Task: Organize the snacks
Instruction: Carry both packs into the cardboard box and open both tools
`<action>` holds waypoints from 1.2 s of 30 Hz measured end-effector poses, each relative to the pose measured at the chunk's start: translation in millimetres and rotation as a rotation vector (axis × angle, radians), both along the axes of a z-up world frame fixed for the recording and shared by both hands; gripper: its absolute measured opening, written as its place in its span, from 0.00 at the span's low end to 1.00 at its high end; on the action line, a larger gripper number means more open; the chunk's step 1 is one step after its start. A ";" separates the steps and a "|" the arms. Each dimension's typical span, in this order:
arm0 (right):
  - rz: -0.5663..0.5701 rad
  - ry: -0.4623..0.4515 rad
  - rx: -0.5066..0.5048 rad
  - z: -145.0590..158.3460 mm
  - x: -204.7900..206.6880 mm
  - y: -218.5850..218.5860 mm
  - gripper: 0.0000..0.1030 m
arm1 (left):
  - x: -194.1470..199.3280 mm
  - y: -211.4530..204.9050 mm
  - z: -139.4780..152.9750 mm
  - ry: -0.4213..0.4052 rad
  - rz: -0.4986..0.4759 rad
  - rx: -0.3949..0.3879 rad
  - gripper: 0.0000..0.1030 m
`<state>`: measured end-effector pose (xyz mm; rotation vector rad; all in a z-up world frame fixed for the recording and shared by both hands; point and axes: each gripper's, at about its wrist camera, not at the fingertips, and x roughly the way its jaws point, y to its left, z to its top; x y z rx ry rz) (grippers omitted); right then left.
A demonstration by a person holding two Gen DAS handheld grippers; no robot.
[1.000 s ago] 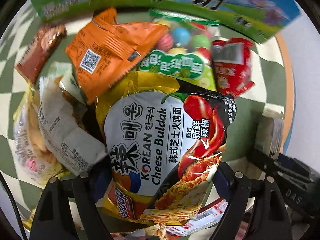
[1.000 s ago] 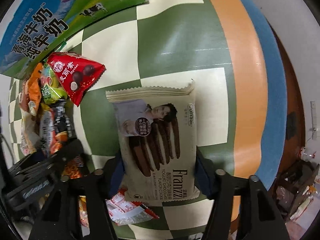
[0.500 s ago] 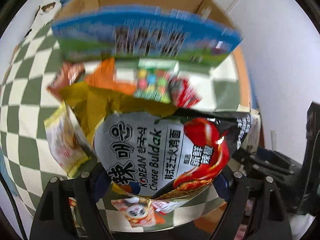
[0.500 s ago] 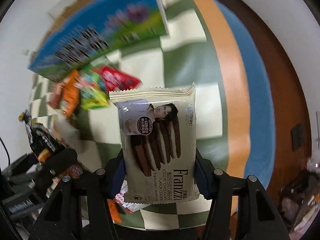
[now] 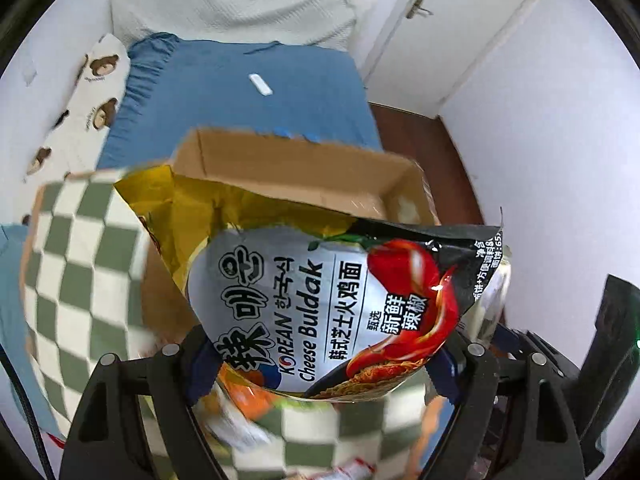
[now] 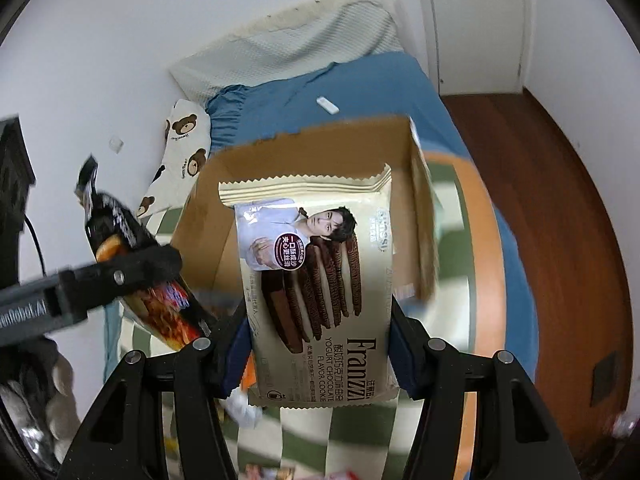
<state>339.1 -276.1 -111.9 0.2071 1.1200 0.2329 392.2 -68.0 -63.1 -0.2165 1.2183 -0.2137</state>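
My left gripper (image 5: 324,364) is shut on a Korean Cheese Buldak noodle packet (image 5: 320,304), held in the air in front of an open cardboard box (image 5: 304,176). A yellow bag (image 5: 180,208) hangs behind the packet. My right gripper (image 6: 320,348) is shut on a cream Franzzi chocolate cookie packet (image 6: 316,280), lifted before the same cardboard box (image 6: 420,208). In the right wrist view the left gripper (image 6: 120,276) with its noodle packet (image 6: 120,240) shows at the left.
The box stands on a green-and-white checked mat (image 5: 80,264) with an orange and blue border (image 6: 492,264). Loose snack packets (image 5: 240,404) lie blurred below. Behind are a blue bed (image 5: 248,92), a bear-print pillow (image 6: 180,156), white walls, a door (image 6: 476,24) and brown floor (image 6: 560,184).
Both grippers have risen from the mat with their packets and tilted up. The snack pile has dropped out of sight, and the open box top, bed and walls have come into view.
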 end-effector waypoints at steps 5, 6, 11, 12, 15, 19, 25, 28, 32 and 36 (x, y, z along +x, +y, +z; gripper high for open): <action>0.023 0.057 -0.031 -26.7 84.5 19.8 0.60 | 75.8 7.1 -45.5 0.131 0.013 0.028 0.81; 0.029 0.079 -0.038 -36.8 97.6 24.3 0.60 | 87.3 7.8 -58.1 0.156 0.015 0.039 0.81; 0.044 0.174 -0.068 -85.7 146.4 36.9 0.60 | 128.5 2.7 -117.3 0.280 0.008 0.080 0.81; 0.051 0.186 -0.073 -92.6 149.9 39.7 0.60 | 133.6 0.7 -126.0 0.298 0.007 0.087 0.81; 0.054 0.235 -0.076 -117.2 169.1 44.4 0.60 | 147.0 -2.9 -148.9 0.344 0.007 0.105 0.81; 0.034 0.296 -0.041 -141.4 195.4 39.0 0.67 | 157.2 -4.7 -162.8 0.349 0.009 0.125 0.83; 0.040 0.313 -0.094 -159.2 205.5 33.2 0.94 | 154.1 -9.0 -155.0 0.326 -0.007 0.129 0.92; 0.034 0.321 -0.113 -160.9 204.8 32.8 0.94 | 147.4 -7.4 -148.4 0.311 0.004 0.143 0.92; 0.025 0.324 -0.139 -149.9 183.9 31.9 0.94 | 136.2 1.0 -140.5 0.294 0.019 0.159 0.92; 0.014 0.321 -0.148 -125.5 159.7 38.1 0.94 | 125.1 11.6 -126.2 0.258 0.025 0.189 0.92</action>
